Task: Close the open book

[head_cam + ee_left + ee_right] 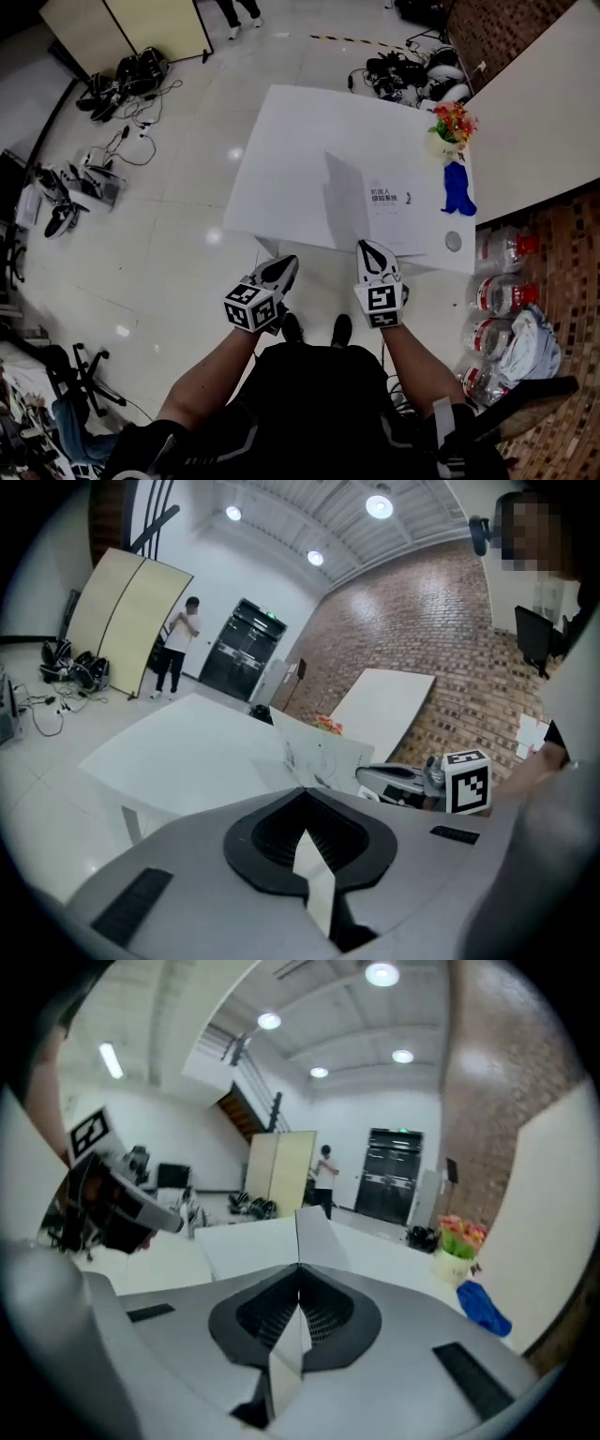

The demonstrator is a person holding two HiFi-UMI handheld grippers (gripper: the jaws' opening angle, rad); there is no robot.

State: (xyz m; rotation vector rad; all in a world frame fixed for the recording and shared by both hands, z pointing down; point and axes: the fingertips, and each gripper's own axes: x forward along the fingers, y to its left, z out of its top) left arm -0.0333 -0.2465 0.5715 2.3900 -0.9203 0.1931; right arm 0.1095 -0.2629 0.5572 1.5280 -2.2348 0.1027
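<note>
The open book [380, 203] lies on the white table [281, 159] near its front right edge. Its printed page lies flat and the left leaf [344, 192] stands up. Both grippers hover in front of the table edge, short of the book. My left gripper [289, 262] is shut and holds nothing, off the book's left. My right gripper [372, 246] is shut and empty too, with its tip just before the book's near edge. The left gripper view shows the book [323, 757] beyond the closed tip [302, 789]. The right gripper view has the raised leaf [319, 1230] straight ahead of its tip [299, 1267].
A vase of flowers [451, 127], a blue object [457, 190] and a small round white item [454, 241] sit on the table's right side. Water bottles [502, 286] lie on the floor at right, cables and gear [112, 84] at left. A person [175, 658] stands far back.
</note>
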